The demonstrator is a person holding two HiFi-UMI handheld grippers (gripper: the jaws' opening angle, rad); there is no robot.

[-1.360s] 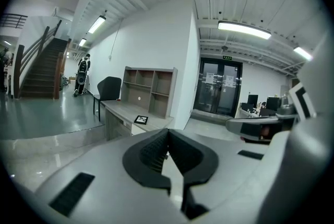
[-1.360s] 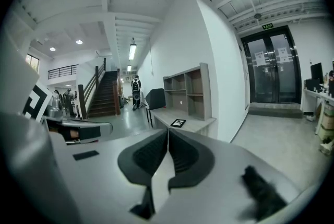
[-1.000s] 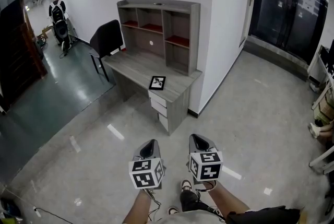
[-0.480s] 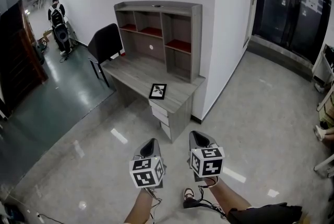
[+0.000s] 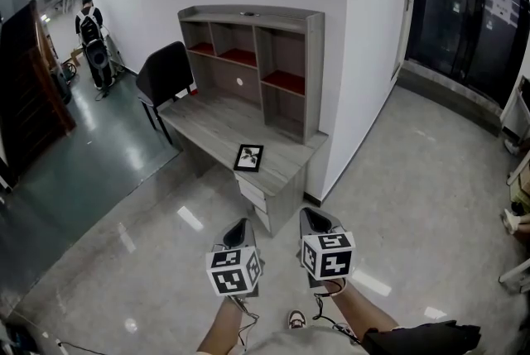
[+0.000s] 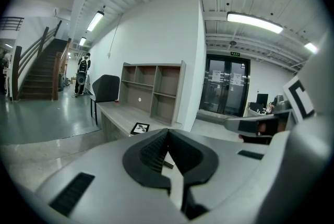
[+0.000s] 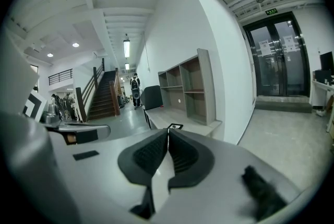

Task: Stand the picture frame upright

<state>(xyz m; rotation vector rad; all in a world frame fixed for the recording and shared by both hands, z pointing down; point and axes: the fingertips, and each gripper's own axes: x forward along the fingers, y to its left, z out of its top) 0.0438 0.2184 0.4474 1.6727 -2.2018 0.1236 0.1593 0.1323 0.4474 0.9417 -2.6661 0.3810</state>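
Right, left gripper (image 5: 240, 226) and right gripper (image 5: 314, 218) are both pinched closed, empty, low centre. Picture frame (image 5: 249, 157) lies flat mid-frame near the desk (image 5: 207, 117) edge. Arriving closed, I risk nudging it off.

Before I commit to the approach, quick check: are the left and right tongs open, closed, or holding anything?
Left tongs: closed, nothing between them.
Right tongs: closed, nothing between them.
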